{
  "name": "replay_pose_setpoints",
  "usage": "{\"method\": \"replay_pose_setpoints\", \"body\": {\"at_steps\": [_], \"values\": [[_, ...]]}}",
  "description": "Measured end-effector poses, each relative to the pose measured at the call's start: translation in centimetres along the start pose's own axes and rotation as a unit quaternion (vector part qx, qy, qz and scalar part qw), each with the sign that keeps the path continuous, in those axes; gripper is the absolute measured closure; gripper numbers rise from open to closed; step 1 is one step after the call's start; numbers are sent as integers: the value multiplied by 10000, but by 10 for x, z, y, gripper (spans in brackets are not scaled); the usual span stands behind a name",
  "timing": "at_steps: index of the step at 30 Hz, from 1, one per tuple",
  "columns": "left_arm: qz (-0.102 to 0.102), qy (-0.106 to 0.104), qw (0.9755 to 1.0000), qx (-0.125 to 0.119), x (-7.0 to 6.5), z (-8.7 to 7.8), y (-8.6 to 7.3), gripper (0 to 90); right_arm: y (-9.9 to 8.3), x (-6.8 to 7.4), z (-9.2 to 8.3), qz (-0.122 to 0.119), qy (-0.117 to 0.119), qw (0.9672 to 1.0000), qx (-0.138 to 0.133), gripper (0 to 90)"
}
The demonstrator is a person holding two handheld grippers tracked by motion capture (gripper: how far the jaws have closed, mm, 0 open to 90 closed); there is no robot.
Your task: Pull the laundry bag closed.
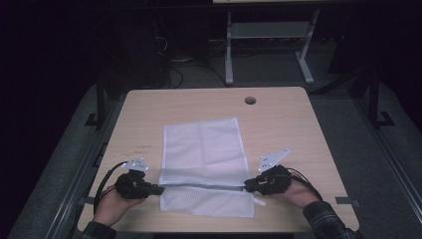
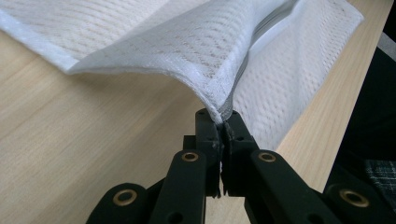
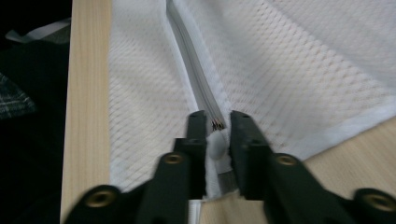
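A white mesh bag (image 1: pixel 204 144) lies flat on the light wooden table (image 1: pixel 283 124), its near part folded along a grey zipper (image 1: pixel 199 186). At the bag's left edge my left gripper (image 1: pixel 160 189) is shut on the hem at the zipper's end, and the left gripper view shows the mesh (image 2: pixel 187 42) lifted into a peak at the jaws (image 2: pixel 222 122). My right gripper (image 1: pixel 245 186) is at the bag's right edge. In the right gripper view its jaws (image 3: pixel 218 116) stand slightly apart, with the zipper's (image 3: pixel 196 79) end and a bit of white hem between them.
A round cable hole (image 1: pixel 250 100) sits near the table's far edge. Behind the table stands a grey desk frame (image 1: pixel 268 45) on a dark floor. The bag's near fold lies close to the table's front edge, where a plaid sleeve (image 1: pixel 326 219) comes in.
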State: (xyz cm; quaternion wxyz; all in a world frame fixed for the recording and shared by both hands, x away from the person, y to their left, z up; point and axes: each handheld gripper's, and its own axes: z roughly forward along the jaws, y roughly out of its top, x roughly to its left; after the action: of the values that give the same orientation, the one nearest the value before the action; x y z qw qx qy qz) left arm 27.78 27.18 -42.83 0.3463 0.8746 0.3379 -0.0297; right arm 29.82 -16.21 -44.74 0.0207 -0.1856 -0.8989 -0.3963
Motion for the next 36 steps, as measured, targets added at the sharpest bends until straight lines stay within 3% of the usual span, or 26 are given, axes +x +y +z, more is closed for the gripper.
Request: {"method": "replay_pose_setpoints", "body": {"at_steps": [5,13,19,25,36], "values": [[44,47,10000,-9,-1,2,0,840,-1,1,-1,30,-192,9997,-125,520],[115,370,9992,-56,-2,-2,-4,399,0,2,-6,61,-523,9983,-247,329],[230,626,9977,-93,-2,-9,-9,220,0,5,-12,162,-839,9961,-232,206],[326,802,9961,-142,3,-14,-14,154,-8,3,-22,378,-1275,9910,-172,183],[62,976,9943,-436,15,-27,-29,153,-35,1,-43,847,-1747,9808,-186,139]]}}
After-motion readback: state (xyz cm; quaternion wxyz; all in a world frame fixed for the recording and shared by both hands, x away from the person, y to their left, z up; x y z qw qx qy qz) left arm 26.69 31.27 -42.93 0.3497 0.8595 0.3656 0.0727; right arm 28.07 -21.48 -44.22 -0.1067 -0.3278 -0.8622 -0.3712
